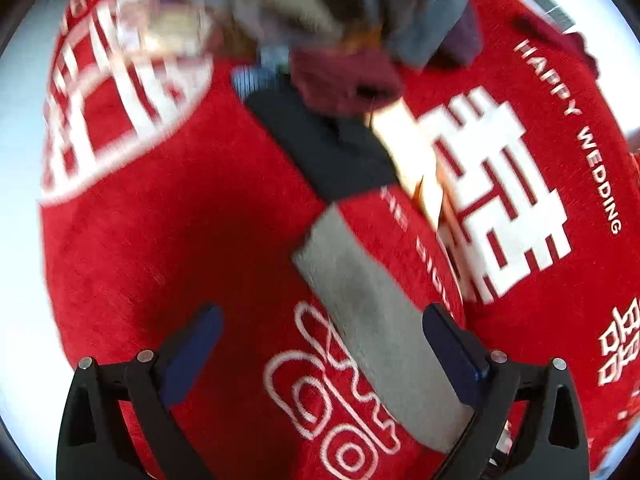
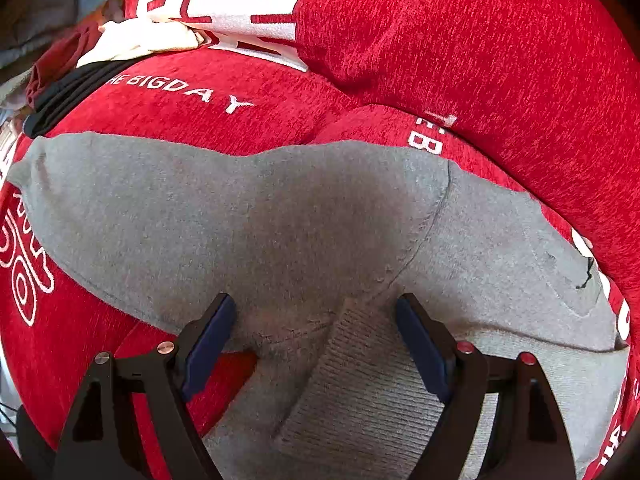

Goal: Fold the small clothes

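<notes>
Left gripper (image 1: 320, 344): jaws wide, empty, above grey garment (image 1: 372, 320).
Right gripper (image 2: 316, 340): open, straddling ribbed cuff (image 2: 360, 392), gripping nothing.
Advice: smooth flat on red cloth (image 2: 480, 60) before folding.

blur: heap of clothes (image 1: 320, 12) up top smeared, can't separate garments | cut off: grey garment (image 2: 280, 220) runs past bottom edge at right wrist | hidden: red cloth's (image 2: 480, 60) lettering partly under grey fabric

Red cloth (image 2: 460, 40) with white lettering, grey garment (image 2: 248, 216) spread on it, mixed clothes pile (image 1: 320, 12) at far edge
</notes>
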Motion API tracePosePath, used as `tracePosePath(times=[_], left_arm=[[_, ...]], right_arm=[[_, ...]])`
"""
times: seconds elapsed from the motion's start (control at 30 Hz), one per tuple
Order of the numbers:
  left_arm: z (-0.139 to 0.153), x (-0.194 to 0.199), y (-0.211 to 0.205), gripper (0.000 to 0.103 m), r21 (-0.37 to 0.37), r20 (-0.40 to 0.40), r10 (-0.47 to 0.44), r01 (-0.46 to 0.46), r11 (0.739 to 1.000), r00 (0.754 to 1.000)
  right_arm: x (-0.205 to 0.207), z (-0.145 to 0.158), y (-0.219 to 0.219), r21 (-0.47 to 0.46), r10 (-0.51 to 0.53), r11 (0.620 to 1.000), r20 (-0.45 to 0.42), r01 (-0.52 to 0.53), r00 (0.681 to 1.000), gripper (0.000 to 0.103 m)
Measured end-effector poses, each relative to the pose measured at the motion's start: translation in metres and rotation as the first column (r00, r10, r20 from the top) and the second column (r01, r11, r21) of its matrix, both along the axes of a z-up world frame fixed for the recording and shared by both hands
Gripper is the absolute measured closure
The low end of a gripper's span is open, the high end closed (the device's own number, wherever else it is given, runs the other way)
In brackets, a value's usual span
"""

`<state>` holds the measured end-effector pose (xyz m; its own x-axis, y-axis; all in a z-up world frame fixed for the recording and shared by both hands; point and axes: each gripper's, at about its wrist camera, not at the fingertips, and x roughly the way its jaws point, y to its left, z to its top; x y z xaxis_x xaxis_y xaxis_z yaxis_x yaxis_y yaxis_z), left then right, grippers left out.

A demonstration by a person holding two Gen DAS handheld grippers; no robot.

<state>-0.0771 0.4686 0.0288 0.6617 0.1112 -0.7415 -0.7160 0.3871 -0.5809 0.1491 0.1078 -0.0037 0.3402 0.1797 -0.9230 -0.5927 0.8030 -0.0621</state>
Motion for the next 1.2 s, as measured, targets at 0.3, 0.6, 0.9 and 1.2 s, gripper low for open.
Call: tracePosePath(times=[0.3, 0.6, 0.9, 1.2], left_arm=[[-0.033, 0.037, 0.028, 0.019, -0.190, 0.138, -0.015, 0.041, 0.981, 0.990], [-0.027, 0.054, 0.030, 0.096, -0.036, 0.028, -0.076, 0.077, 0.996, 0.997], [0.033, 0.056, -0.005, 0.096, 0.190, 0.002, -0.110, 0.108, 0.976, 0.994], [0.049, 0.047, -0.017, 0.096, 0.204, -0.021, -0.101, 0.103, 0.974, 0.995]], right_arm=[[-0.001, 0.000, 0.000, 0.004, -0.002, 1.000, 0.005, 0.002, 1.000, 0.017], [0.002, -0.002, 0.001, 0.008, -0.003, 1.000, 0.003, 0.003, 1.000, 0.016], [-0.008, -0.004, 0.027, -0.038, 0.063, 0.997, 0.042, -0.062, 0.997, 0.013], [0.006, -0.009, 0.033, -0.061, -0.040, 0.997, 0.071, 0.044, 0.997, 0.013]])
